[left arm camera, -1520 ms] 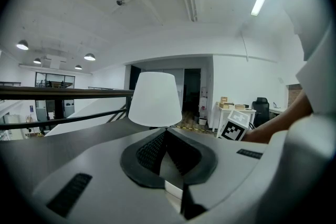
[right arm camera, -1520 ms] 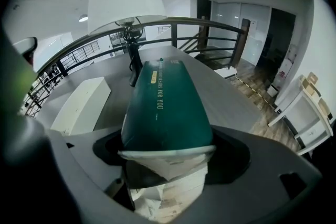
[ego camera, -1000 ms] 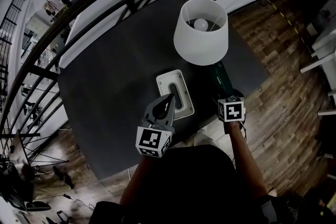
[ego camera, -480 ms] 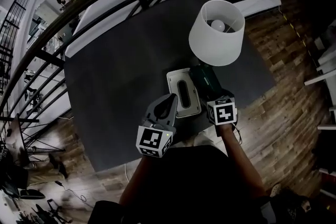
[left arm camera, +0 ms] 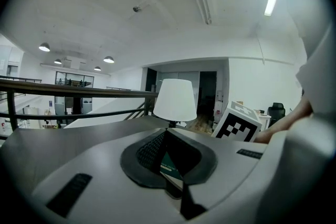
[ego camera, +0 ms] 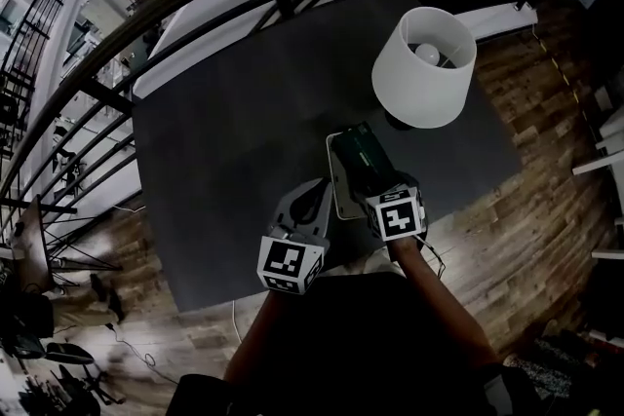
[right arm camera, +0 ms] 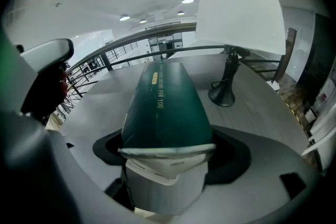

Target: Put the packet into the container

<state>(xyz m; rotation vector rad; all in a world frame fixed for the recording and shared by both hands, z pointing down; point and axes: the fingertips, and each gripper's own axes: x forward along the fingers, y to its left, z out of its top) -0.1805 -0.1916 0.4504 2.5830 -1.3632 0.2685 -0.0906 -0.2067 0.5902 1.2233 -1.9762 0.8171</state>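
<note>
In the head view the dark green packet (ego camera: 363, 154) lies lengthwise over the white container (ego camera: 337, 188) on the dark table (ego camera: 224, 161). It covers most of the container's top. My right gripper (ego camera: 382, 193) is shut on the packet's near end. In the right gripper view the packet (right arm camera: 165, 107) fills the space between the jaws, and a white part (right arm camera: 165, 178) that I cannot identify shows under its near end. My left gripper (ego camera: 312, 193) hovers just left of the container, its jaws meeting at the tips with nothing held. The left gripper view shows the packet (left arm camera: 170, 166) past the gripper (left arm camera: 166, 134).
A lamp with a white shade (ego camera: 424, 63) stands right behind the container, its base (right arm camera: 223, 96) close to the packet's far end. A dark railing (ego camera: 244, 5) runs along the table's far side. Wooden floor (ego camera: 546, 170) lies to the right of the table.
My right gripper has carried the packet leftward from beside the lamp base to over the container. The left gripper has kept its place beside the container.
</note>
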